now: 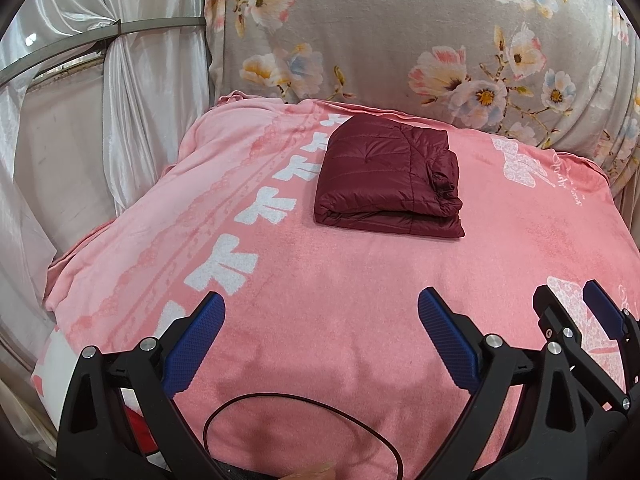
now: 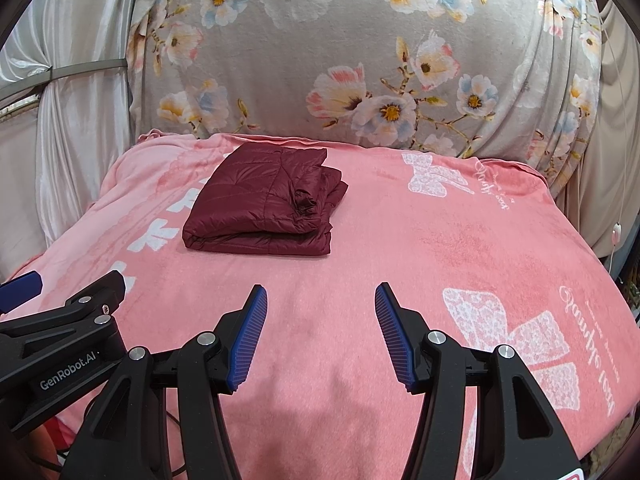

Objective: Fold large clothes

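Observation:
A dark red quilted jacket (image 1: 390, 180) lies folded into a compact rectangle on the pink blanket (image 1: 340, 280), toward its far side. The same jacket (image 2: 266, 204) sits left of centre in the right wrist view. My left gripper (image 1: 320, 308) hovers over the blanket's near part, jaws wide apart with nothing between them. My right gripper (image 2: 320, 300) is likewise open and empty, well short of the jacket. It also shows at the right edge of the left wrist view as the right gripper (image 1: 572, 300). The left gripper (image 2: 60, 292) appears at the left edge of the right wrist view.
A grey floral cloth (image 1: 400, 32) rises behind the blanket (image 2: 400, 260). White satin curtains (image 1: 100, 80) hang at the left. A thin black cable (image 1: 304, 404) loops on the blanket near me. A white cord with a switch (image 2: 616, 232) hangs at the right.

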Demonstrator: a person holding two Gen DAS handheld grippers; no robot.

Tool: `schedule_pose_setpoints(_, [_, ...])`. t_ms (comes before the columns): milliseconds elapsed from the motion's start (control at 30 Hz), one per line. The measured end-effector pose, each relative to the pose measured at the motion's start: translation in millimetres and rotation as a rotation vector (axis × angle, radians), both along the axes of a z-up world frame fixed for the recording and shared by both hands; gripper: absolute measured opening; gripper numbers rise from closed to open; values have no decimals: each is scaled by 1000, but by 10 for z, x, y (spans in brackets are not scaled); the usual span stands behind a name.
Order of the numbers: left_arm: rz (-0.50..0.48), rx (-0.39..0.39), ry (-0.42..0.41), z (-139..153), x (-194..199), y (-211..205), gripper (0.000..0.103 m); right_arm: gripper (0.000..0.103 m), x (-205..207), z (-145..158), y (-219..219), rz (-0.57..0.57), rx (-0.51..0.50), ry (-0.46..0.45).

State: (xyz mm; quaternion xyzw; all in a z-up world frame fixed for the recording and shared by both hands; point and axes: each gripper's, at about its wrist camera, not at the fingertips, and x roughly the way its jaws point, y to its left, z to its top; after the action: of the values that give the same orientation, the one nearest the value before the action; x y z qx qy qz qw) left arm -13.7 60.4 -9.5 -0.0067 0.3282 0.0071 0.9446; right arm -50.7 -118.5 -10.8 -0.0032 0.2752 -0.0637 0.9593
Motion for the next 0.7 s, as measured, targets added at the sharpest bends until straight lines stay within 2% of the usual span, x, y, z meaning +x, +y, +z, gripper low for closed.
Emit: schedule_pose_setpoints(700, [-27,13,8,-46,23,48,89,55,23,3,-23,4,-1,3])
